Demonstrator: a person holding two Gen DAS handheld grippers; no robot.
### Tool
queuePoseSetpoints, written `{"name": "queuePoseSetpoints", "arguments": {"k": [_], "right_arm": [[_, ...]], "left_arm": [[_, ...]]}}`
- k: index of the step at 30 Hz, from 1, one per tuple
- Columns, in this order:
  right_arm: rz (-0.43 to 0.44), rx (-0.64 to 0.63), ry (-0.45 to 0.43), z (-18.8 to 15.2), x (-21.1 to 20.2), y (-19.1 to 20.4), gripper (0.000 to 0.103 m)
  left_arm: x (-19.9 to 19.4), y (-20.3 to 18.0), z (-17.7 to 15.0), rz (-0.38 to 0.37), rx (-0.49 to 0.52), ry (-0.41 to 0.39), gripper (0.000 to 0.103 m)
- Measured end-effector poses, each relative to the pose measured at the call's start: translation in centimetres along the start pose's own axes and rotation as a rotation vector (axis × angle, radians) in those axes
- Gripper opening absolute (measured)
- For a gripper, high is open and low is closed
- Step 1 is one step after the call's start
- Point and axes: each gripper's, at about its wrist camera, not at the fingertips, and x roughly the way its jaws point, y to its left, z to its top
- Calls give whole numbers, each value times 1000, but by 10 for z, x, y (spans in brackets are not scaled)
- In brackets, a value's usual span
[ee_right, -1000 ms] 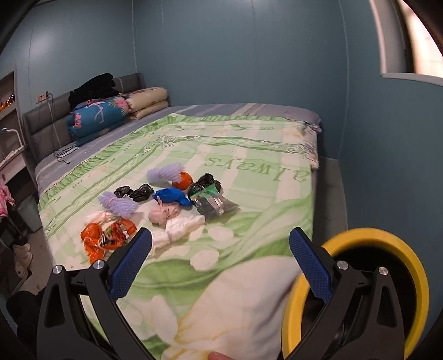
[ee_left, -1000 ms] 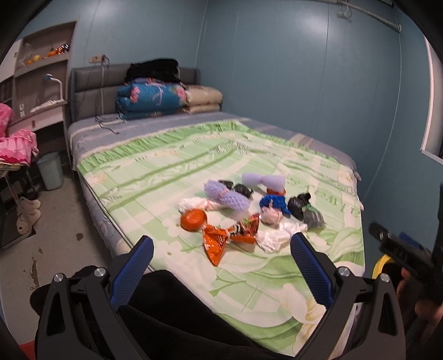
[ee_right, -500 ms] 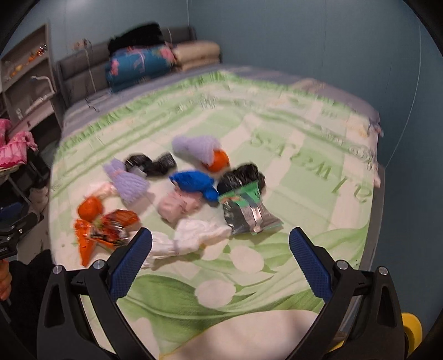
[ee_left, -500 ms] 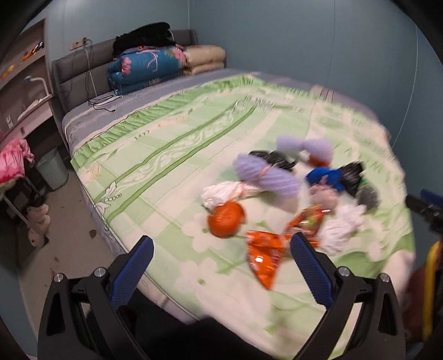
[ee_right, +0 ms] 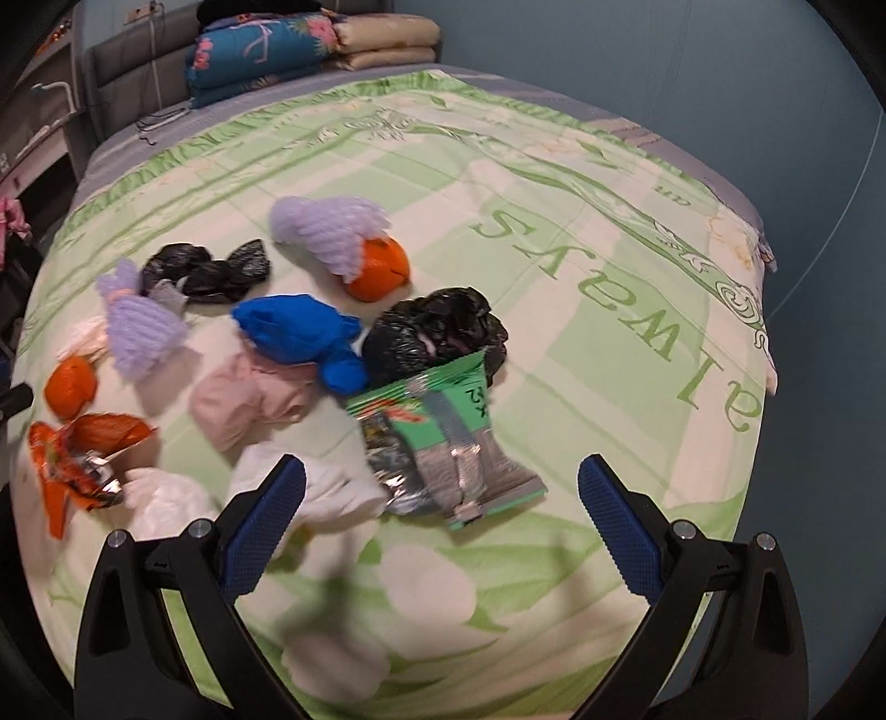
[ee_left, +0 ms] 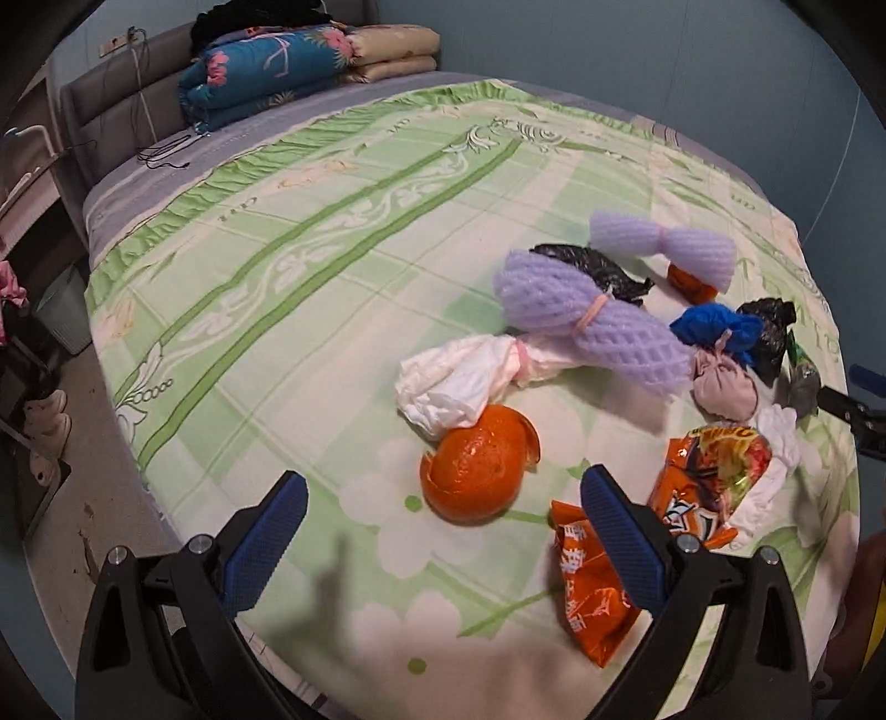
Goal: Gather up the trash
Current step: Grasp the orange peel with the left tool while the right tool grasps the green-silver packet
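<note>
Both sets of tongs gape wide and hold nothing: the left gripper [ee_left: 440,531] frames the hollow orange peel [ee_left: 477,462], the right gripper [ee_right: 441,518] the green foil snack wrapper [ee_right: 443,443] — likely the 2 first picks. Beyond, knotted bags cluster mid-bed on the green floral sheet [ee_left: 310,232].

A bed with a green and white flowered sheet [ee_left: 310,232] fills the room. At its head lies a folded blue quilt with flowers [ee_left: 260,72], next to beige folded blankets [ee_left: 387,52], with dark clothes [ee_left: 249,16] on top. A black cable [ee_left: 166,152] lies near them. A pale bin [ee_left: 63,315] stands on the floor beside the bed.
</note>
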Motion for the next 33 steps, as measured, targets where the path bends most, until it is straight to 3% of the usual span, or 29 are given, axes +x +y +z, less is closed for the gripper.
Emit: {"name": "queuePoseSetpoints", "arguments": {"k": [5,9,17,19,22,25,33], "right_arm": [[-9,16,16,7,13,-2,94],[5,39,40,12,21,-3,86],[-2,61,68,11,31,-4,71],[2,73,74,11,33,-6,56],[-2,65,70,10,31,-5,46],[-3,57,59,8,26,-3,36],[11,74,41,2,18,-3,28]], "left_arm": [[22,7,3,-40,-35,87,95],[28,10,6,-49,-46,79,95],[41,0,7,-97,-22,98,69],[46,-1,6,-111,-29,109,56],[48,-3,4,-112,-24,103,46],[47,-1,2,-131,-35,102,44],[39,7,-4,-167,-62,98,42]]}}
